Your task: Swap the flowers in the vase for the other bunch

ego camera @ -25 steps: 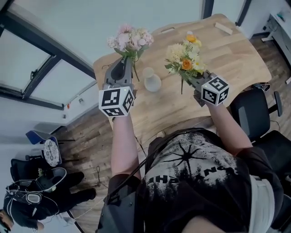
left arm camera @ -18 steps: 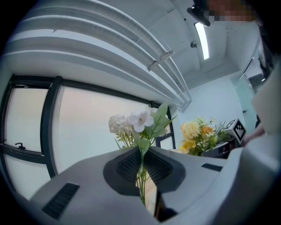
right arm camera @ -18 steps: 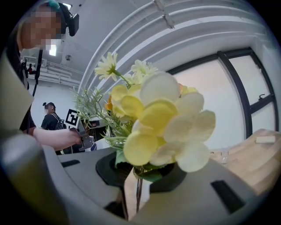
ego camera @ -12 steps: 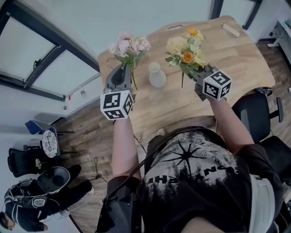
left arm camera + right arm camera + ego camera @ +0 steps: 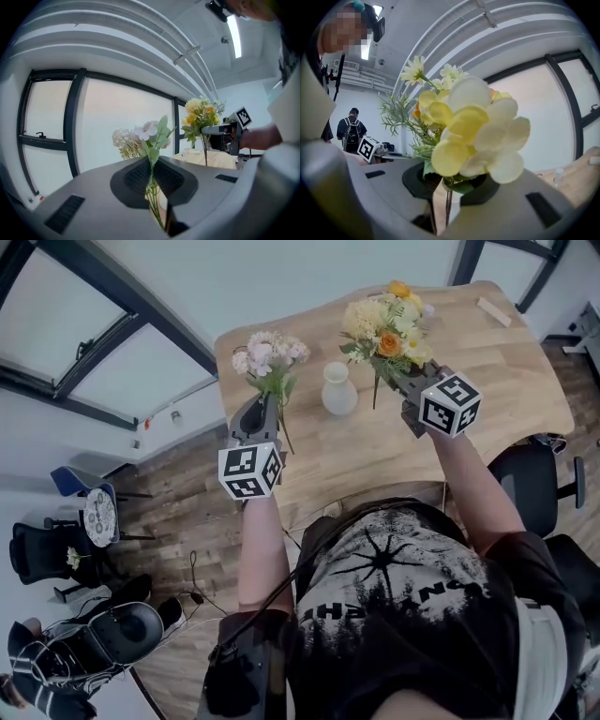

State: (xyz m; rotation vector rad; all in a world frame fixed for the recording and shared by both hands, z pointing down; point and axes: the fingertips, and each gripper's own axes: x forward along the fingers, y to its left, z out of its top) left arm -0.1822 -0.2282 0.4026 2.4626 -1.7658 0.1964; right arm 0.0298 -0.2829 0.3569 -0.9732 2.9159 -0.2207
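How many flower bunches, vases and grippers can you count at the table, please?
Flower bunches: 2, a pink bunch and a yellow bunch
Vases: 1, the vase, with nothing in it
Grippers: 2, the left gripper shut on the pink bunch, the right gripper shut on the yellow bunch
Total: 5

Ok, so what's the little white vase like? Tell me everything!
The vase is small and white, smooth like glazed pottery, with a round belly and a narrower neck. It stands upright on the wooden table. No flowers are in it. Only the table touches it; the pink bunch is held up on its left, the yellow bunch on its right.
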